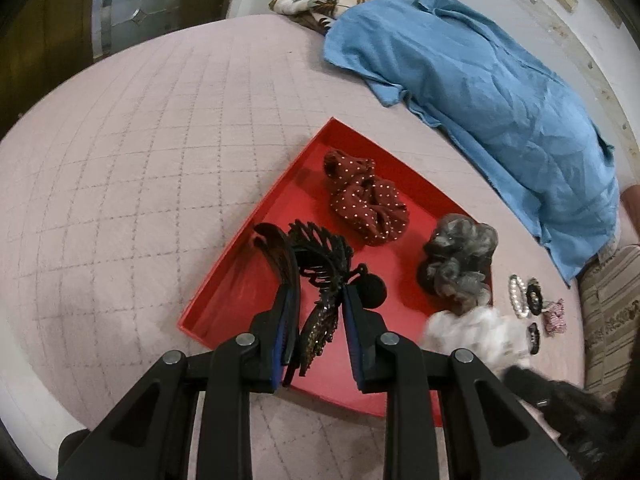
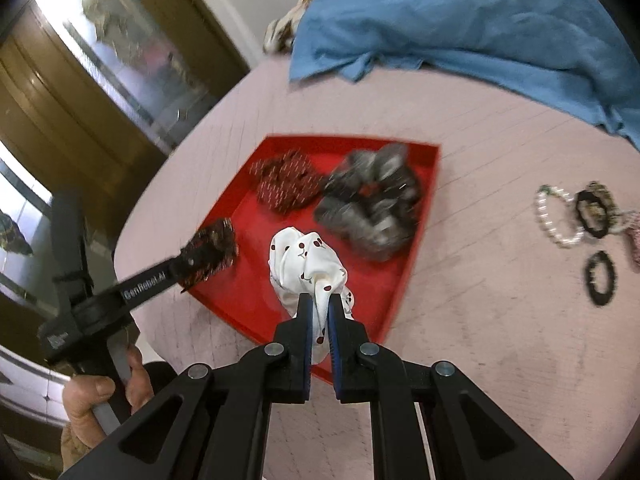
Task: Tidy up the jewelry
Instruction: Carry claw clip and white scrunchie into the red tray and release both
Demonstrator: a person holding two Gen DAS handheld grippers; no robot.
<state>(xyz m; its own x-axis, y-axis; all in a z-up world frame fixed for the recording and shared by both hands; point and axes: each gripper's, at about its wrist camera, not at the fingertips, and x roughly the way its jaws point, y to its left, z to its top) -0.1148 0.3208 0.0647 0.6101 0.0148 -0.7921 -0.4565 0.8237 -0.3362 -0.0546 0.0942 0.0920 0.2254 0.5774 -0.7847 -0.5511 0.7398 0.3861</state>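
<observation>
A red tray (image 1: 224, 288) (image 2: 420, 216) lies on the pink quilted bed. In it are a dark red dotted scrunchie (image 1: 370, 202) (image 2: 286, 184) and a grey scrunchie (image 1: 456, 256) (image 2: 372, 204). My left gripper (image 1: 318, 292) (image 2: 208, 254) is shut on a black jewelled claw clip (image 1: 320, 264) over the tray's near left part. My right gripper (image 2: 318, 300) is shut on a white cherry-print scrunchie (image 2: 308, 268) and holds it over the tray's near edge; it shows blurred in the left wrist view (image 1: 476, 332).
On the bed right of the tray lie a pearl bracelet (image 2: 558, 216) (image 1: 518, 296), black hair ties (image 2: 600, 278) (image 1: 534, 336) and a pink scrunchie (image 1: 554, 316). A blue garment (image 1: 500, 88) (image 2: 480, 20) covers the far bed. A wooden door (image 2: 80, 92) stands at left.
</observation>
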